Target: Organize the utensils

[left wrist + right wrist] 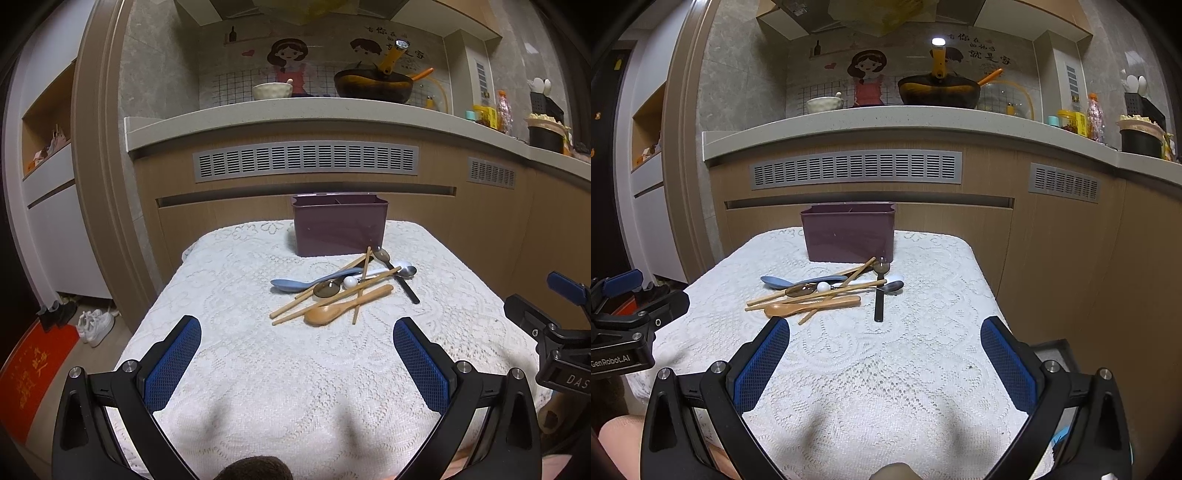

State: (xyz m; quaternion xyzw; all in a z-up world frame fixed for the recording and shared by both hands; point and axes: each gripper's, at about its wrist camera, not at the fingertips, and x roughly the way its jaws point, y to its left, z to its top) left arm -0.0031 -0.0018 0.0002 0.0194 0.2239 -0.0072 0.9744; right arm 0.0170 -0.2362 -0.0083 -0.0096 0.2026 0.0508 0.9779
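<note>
Both held wide apart and empty: left gripper [297, 349] low in its frame, right gripper [884, 345] low in its own, each hovering over the near part of the lace-covered table [258, 387]. Nothing yet lifted, by the look of it.

Ahead of both, at mid-frame, a tangled heap of utensils: wooden spoon [341, 307] nearest, long axis running left to right, bowl toward the left, handle rising slightly to the right. Chopsticks [325, 291] crossed over it on shallow diagonals, one stick steeper, almost up-and-down in the frame. Blue spoon [295, 284] behind, bowl at left. Black-handled spoon [880, 295] at the right edge of the heap, pointing toward the camera, handle end nearest.

Just behind the heap, purple divided holder [340, 225], upright, open at the top.

Probably a right-gripper job first: black handle straight up-frame between its fingers, clear of the tangle, though needing a turn of the wrist to pinch across it.
</note>
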